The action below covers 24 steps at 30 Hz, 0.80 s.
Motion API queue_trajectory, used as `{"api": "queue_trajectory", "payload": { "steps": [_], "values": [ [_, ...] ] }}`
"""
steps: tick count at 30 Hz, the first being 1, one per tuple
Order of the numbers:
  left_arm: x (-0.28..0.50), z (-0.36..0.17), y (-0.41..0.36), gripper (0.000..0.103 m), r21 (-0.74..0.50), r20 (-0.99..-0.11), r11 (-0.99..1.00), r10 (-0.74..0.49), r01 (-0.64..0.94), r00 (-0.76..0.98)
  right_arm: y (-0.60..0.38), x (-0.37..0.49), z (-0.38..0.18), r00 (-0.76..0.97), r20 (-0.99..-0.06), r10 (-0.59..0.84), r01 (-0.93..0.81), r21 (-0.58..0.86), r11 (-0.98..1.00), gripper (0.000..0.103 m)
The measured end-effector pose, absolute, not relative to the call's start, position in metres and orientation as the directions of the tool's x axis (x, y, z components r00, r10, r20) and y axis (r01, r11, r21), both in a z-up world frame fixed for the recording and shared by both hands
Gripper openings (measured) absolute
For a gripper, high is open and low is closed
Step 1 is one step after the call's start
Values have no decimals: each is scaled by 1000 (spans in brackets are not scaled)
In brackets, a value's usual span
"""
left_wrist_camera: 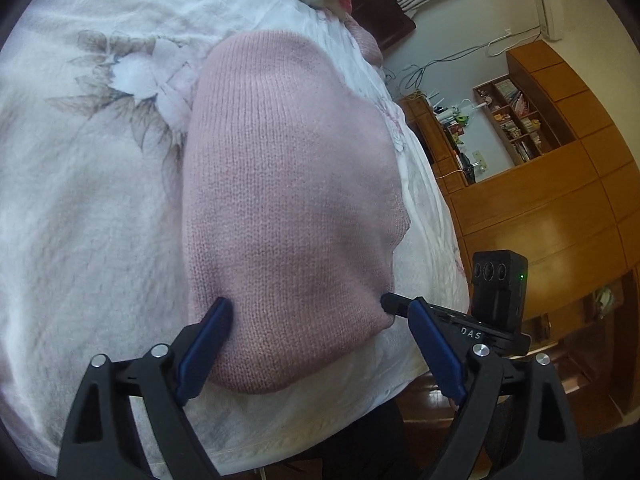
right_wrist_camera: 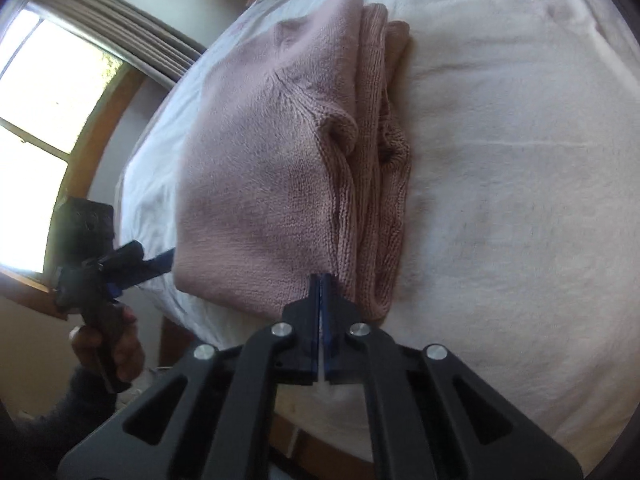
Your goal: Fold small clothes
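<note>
Pinching folded pink knit sweater [right_wrist_camera: 260, 168] hem, right claw [right_wrist_camera: 321, 280] seemingly clamped; left claw [left_wrist_camera: 320, 308] apart.

Bed [left_wrist_camera: 100, 200] covered with a white floral-print sheet, taken as reference. Beyond its far side: orange-brown wooden cabinets [left_wrist_camera: 560, 208] with an open shelf [left_wrist_camera: 516, 120] of books, pale wall, loose cables, wall-mounted air conditioner [left_wrist_camera: 550, 4]. On its other side: wood-framed window [right_wrist_camera: 44, 128], bright daylight, grey curtain folds above.
</note>
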<state>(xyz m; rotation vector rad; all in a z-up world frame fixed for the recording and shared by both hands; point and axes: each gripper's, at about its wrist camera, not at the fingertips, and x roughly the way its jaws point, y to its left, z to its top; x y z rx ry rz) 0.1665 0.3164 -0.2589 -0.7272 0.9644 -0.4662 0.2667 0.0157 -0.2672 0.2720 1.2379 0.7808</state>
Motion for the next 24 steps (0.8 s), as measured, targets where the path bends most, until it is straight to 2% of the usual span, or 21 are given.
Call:
{"api": "queue_trajectory", "payload": {
  "steps": [1,5,6,9,10,11,12,13,17,21,24],
  "values": [
    [165,-253,317,90,-734,-567,678,-647,45,510,9,267,-257,133,-719,682,-388,596,703,19],
    [154,-238,338,92,-747,-531,665,-623,31,575,-15,284,-240,233,-694,681,-326,604,727,40],
    [155,-240,343,92,-742,-541,671,-609,13,581,-15,293,-238,258,-693,673,-312,600,737,52],
    [157,-255,350,92,-731,-585,681,-585,-52,561,4,317,-246,230,-697,679,-300,613,731,69],
    [157,-260,351,92,-726,-595,685,-580,-63,556,16,323,-253,198,-713,672,-297,610,735,70],
    [156,-264,351,92,-725,-601,685,-579,-71,550,20,326,-258,183,-724,665,-303,602,739,64],
    [156,-268,350,92,-723,-608,686,-579,-80,543,28,328,-262,173,-711,681,-322,613,722,21],
    [156,-271,349,92,-722,-613,687,-578,-85,539,28,331,-265,173,-701,691,-317,625,713,15],
    [155,-268,345,92,-731,-599,679,-597,-61,533,-4,337,-285,192,-670,717,-203,687,697,14],
    [165,-277,339,92,-730,-614,680,-608,-70,503,0,332,-287,159,-654,740,-217,708,672,28],
    [164,-277,342,92,-734,-614,674,-605,-86,507,-12,332,-256,213,-623,753,-226,718,658,30]
  ]
}}
